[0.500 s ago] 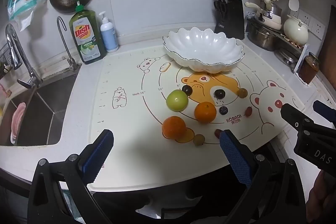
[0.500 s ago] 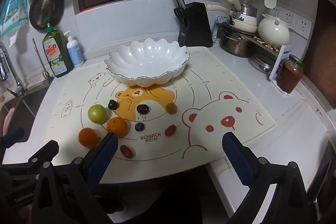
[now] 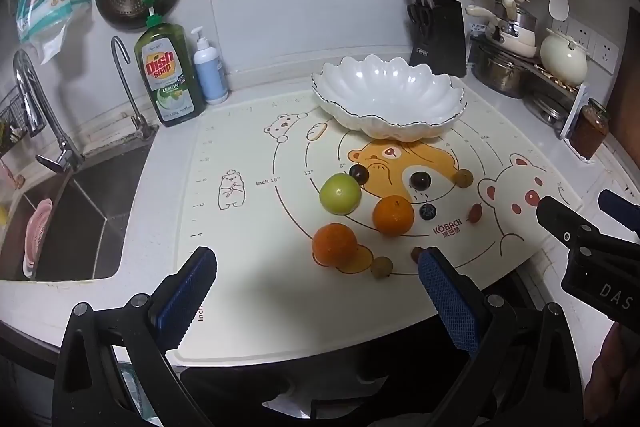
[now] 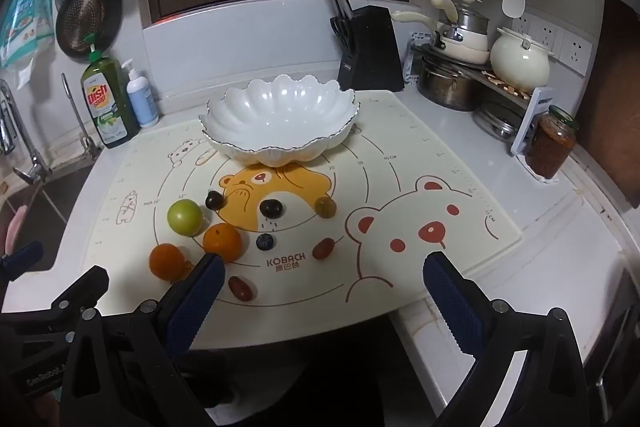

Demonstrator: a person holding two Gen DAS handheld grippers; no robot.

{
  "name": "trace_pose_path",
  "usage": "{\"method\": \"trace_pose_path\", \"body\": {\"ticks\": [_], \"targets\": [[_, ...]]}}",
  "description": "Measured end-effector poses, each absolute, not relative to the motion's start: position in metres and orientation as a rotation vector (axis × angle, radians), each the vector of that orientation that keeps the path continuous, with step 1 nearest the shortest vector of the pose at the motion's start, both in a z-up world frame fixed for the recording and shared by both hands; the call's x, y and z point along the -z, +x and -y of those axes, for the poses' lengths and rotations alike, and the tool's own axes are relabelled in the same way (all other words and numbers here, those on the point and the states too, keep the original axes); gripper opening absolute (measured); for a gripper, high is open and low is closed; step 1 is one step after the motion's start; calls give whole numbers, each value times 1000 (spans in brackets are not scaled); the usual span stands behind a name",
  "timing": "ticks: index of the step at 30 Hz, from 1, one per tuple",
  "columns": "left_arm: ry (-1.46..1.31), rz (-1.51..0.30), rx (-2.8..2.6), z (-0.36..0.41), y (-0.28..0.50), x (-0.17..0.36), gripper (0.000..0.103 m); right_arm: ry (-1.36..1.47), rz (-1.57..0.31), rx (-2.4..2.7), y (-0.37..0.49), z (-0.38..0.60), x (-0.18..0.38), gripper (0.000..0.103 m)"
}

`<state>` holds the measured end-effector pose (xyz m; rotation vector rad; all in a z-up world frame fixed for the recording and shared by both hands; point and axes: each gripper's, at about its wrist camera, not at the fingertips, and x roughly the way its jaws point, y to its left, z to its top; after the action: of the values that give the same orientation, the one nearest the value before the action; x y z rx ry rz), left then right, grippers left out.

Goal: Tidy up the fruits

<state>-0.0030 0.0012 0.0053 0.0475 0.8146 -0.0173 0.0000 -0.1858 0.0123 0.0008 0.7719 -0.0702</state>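
White scalloped porcelain bowl [image 3: 390,99] sits empty at the far side of the cream bear-print silicone mat [image 3: 248,227], fruit scattered nearer me.

Both my grippers hang wide open, holding nothing. Beyond my left gripper [image 3: 316,291] lie two round oranges [image 3: 334,243], with a green apple [image 3: 340,193] farther off. My right gripper [image 4: 320,297] hovers over the mat's near edge; an oblong red date [image 4: 241,287] lies just beyond its left finger [image 4: 196,301], a dark blueberry [image 4: 265,241] farther on.
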Motion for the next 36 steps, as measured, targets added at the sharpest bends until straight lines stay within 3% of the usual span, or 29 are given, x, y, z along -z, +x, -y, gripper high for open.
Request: {"method": "trace_pose_path", "body": {"ticks": [36], "targets": [[34, -818, 28, 2, -3, 1, 103, 4, -772, 78, -1, 189, -11, 101]]}}
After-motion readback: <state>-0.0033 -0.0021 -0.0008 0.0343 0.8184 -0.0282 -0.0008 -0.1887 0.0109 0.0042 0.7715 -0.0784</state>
